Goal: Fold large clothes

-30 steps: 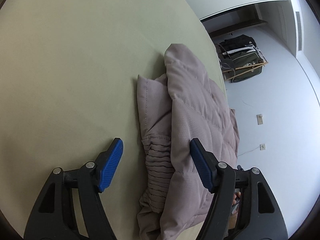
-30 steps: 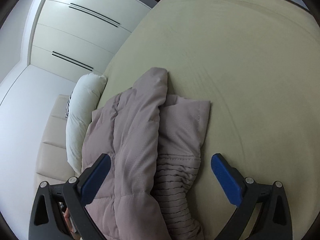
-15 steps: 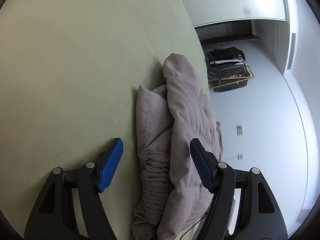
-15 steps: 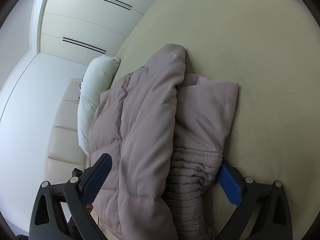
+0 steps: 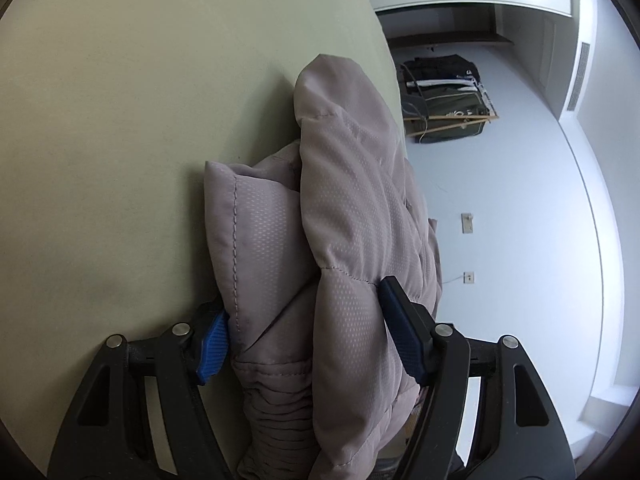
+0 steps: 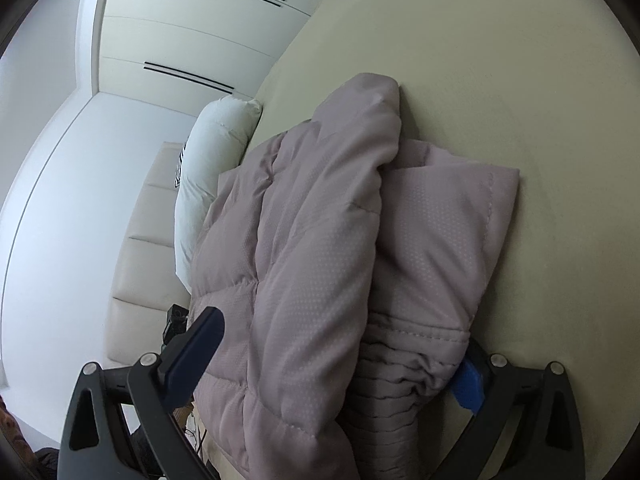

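Bed edge runs close along the right side of the left gripper (image 5: 306, 330); beyond it, pale floor and wall with a dark bag on a wooden rack (image 5: 446, 100) well ahead to the right. Wide bare stretch of pale olive-green bed sheet (image 5: 120, 140) lies ahead and to the left of this tool.

From the right gripper (image 6: 332, 360), the same sheet (image 6: 500, 60) spreads ahead and to its right. To its left sit a white pillow (image 6: 212, 172), a cream padded headboard (image 6: 136, 248) and white wardrobe doors (image 6: 192, 32) further ahead.

Dusty-mauve quilted puffer jacket (image 5: 340, 240) lies bunched and folded on the sheet near the bed edge, its bulk passing between both tools' blue-padded fingers. Left gripper jaws are spread wide; left pad touches the jacket's stitched edge, right pad presses its side, ribbed cuff between them.

Right gripper also stands wide apart around the jacket (image 6: 340, 240); its right pad is tucked under the gathered hem, its left finger sits just beside the padded fold, contact unclear
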A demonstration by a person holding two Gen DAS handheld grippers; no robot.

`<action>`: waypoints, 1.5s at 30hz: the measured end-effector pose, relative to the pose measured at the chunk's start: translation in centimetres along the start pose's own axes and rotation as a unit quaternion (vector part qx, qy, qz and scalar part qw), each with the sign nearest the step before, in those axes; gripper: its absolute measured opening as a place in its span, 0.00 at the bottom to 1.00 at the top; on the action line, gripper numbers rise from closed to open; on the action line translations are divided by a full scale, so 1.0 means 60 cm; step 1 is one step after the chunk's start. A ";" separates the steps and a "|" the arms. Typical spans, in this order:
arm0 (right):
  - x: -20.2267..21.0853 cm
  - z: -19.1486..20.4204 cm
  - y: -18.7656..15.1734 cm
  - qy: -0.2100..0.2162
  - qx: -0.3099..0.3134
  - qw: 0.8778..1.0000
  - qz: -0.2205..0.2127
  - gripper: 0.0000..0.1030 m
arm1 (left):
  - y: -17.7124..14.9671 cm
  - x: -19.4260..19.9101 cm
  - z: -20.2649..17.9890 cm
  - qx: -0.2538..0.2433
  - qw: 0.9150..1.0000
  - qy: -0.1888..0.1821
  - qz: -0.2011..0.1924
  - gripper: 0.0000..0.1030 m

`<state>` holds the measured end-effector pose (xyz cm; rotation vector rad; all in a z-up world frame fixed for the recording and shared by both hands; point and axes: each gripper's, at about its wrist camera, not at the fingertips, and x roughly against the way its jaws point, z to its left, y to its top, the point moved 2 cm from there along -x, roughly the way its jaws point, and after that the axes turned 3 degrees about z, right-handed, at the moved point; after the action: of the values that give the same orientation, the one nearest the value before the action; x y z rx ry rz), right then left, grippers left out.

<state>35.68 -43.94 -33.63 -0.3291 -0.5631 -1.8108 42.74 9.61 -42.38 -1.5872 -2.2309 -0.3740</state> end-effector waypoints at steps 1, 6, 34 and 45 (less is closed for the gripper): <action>-0.006 0.003 0.004 -0.003 0.004 1.000 0.005 0.99 | 0.006 -0.007 0.000 0.003 1.000 0.002 0.006 0.58; -0.035 0.015 0.016 -0.027 0.025 0.999 0.039 0.93 | 0.027 -0.051 -0.012 0.008 1.000 0.007 0.011 0.46; 0.042 0.232 -0.247 0.017 0.054 0.998 -0.025 0.41 | -0.140 0.085 -0.150 -0.063 0.997 -0.006 -0.052 0.21; -0.018 0.077 -0.269 -0.034 -0.042 0.998 -0.036 0.60 | -0.106 -0.016 -0.014 0.007 0.997 0.063 -0.047 0.45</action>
<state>20.42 -36.86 -33.67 -0.4334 -0.5524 -1.9030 37.12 6.36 -42.07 -1.4138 -2.2123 -0.4698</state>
